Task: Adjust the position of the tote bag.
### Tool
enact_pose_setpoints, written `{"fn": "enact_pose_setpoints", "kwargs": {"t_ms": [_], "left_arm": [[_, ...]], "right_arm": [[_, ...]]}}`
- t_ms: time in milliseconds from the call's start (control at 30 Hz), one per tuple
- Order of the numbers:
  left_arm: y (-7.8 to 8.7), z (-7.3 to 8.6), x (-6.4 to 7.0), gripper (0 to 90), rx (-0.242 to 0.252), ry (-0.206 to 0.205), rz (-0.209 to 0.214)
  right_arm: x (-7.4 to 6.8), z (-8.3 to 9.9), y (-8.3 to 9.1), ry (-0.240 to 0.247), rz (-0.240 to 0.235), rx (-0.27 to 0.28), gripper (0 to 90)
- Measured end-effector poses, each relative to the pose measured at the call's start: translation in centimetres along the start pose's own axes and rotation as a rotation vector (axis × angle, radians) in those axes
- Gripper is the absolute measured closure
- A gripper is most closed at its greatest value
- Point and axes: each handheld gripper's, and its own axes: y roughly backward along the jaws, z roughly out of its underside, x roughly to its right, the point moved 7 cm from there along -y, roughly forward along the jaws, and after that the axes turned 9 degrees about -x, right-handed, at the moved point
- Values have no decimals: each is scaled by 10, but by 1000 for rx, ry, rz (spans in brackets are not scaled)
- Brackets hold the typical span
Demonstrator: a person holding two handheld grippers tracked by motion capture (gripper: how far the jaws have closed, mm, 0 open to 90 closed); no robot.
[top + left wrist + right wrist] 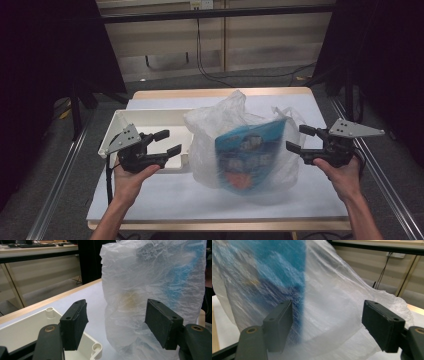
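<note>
High view: a person's forearms come in from the bottom edge, one gripper in each hand, over a table (150,202) covered with a white sheet.
Plastic bag: a thin, translucent plastic bag (235,125) stands near the middle of the table, crumpled and bulging, its top bunched up toward the far side.
Blue package: a flat blue package (250,155) with printed pictures sits inside the bag, tilted, and looks blurred through the film.
Left gripper: the left gripper (165,143) hovers just left of the bag, above the near right corner of the tray; its jaws stand wide apart with nothing between them.
Right gripper: the right gripper (298,138) is held just right of the bag, pointing toward it; its jaws also stand wide apart and grip nothing.
Tray: a white plastic tray (150,117) lies on the table to the left of the bag, its right end beside or behind the bag.
Left gripper view: the two black jaws frame the bag's wrinkled side, with a corner of the tray below the left jaw.
Right gripper view: the blue package shows as a blur behind the film, close ahead of the spread jaws; whether they touch the bag cannot be told.
</note>
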Motion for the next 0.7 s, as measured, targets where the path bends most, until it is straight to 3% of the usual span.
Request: {"fn": "enact_pose_setpoints", "kwargs": {"t_ms": [133, 167, 233, 367, 600, 633, 700], "left_arm": [[1, 1, -2, 339, -1, 6, -6], [1, 2, -2, 337, 0, 13, -4], [2, 3, -3, 333, -3, 6, -5], [2, 3, -3, 326, 2, 16, -6], [2, -2, 1, 322, 1, 13, -12], [2, -4, 2, 321, 7, 10, -5], [2, -9, 6, 318, 21, 3, 8]], "right_arm": [[-2, 1, -6, 15, -16, -11, 234], [-3, 1, -8, 17, -28, -13, 271], [-7, 0, -8, 30, -50, -12, 448], [-8, 0, -2, 29, -57, -6, 623], [-9, -6, 6, 22, -45, 32, 795], [-13, -9, 8, 28, -53, 42, 872], [-15, -11, 9, 31, -53, 51, 880]]}}
